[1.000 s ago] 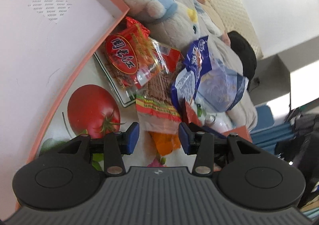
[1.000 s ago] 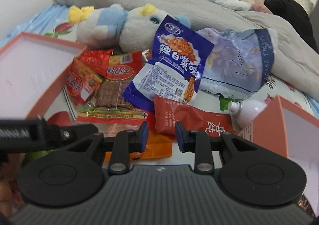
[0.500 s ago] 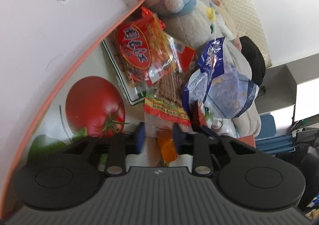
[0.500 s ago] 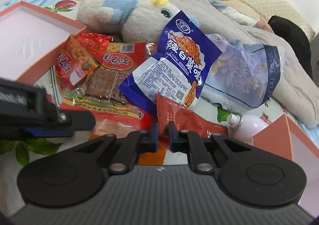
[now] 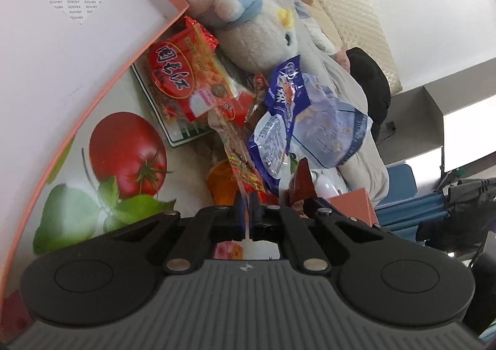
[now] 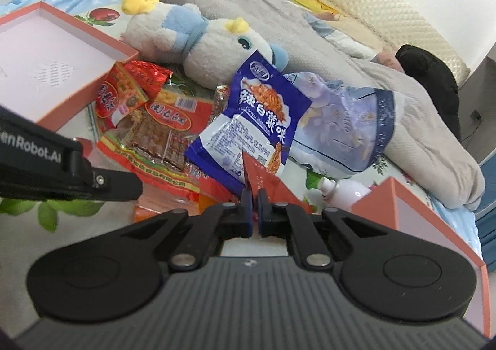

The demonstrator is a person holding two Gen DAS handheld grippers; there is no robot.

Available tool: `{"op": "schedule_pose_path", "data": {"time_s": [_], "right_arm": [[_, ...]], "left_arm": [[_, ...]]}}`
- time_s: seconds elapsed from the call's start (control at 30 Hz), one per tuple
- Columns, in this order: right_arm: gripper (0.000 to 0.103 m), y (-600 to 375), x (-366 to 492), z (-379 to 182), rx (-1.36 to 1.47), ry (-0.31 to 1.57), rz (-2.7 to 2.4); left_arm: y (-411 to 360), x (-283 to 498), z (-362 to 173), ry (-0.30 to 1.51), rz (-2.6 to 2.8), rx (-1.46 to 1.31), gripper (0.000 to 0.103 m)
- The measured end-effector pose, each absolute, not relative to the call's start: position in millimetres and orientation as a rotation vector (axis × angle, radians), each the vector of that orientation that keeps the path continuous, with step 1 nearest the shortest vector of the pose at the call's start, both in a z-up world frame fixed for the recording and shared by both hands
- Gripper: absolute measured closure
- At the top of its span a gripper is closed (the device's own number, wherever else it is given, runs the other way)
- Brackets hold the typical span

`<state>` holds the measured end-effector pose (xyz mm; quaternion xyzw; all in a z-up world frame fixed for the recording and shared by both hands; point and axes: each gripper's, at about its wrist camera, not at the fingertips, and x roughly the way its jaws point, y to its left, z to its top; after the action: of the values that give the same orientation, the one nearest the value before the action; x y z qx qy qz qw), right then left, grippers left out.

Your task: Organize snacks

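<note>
I see a bed under a rumpled grey blanket, soft and folded, with a glossy fruit-printed sheet on which everything lies. At my left a shallow salmon-edged cardboard box lies open, matte white inside; a second box of the same kind stands at my right. A fuzzy white plush toy with blue and yellow patches lies behind the snack pile. A crinkly translucent tissue pack sits beside the shiny blue snack bag, which leans over flat red packets. A smooth white spray bottle lies near the second box. My right gripper is pinched closed on the stiff corner of a dark red pouch, tilted up in front of the blue bag. My left gripper is clamped on the thin sealed edge of a clear-and-red jerky packet.
</note>
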<state>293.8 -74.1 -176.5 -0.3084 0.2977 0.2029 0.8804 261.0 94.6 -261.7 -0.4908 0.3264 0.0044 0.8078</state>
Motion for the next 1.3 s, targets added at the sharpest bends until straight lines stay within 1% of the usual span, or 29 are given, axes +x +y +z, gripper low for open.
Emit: {"op": "schedule_pose_path", "data": {"time_s": [0.2,0.83,1.3], "right_arm": [[0.098,-87.0,263.0,-162.9,-0.633,0.606,0.425],[0.099,-119.7,152.6,-145.0,-0.556,0.658,0.531],[0.098,-145.2,98.0,-156.4,-0.519,0.741,0.594]], "left_arm": [[90.9,235.1,-250.7,0.713,0.0,-1.03,0.101],[78.3,135.3,-218.7,0.83,0.024,-0.909,0.102],[73.0,92.1,-214.3,0.909,0.053,-0.81,0.101]]}}
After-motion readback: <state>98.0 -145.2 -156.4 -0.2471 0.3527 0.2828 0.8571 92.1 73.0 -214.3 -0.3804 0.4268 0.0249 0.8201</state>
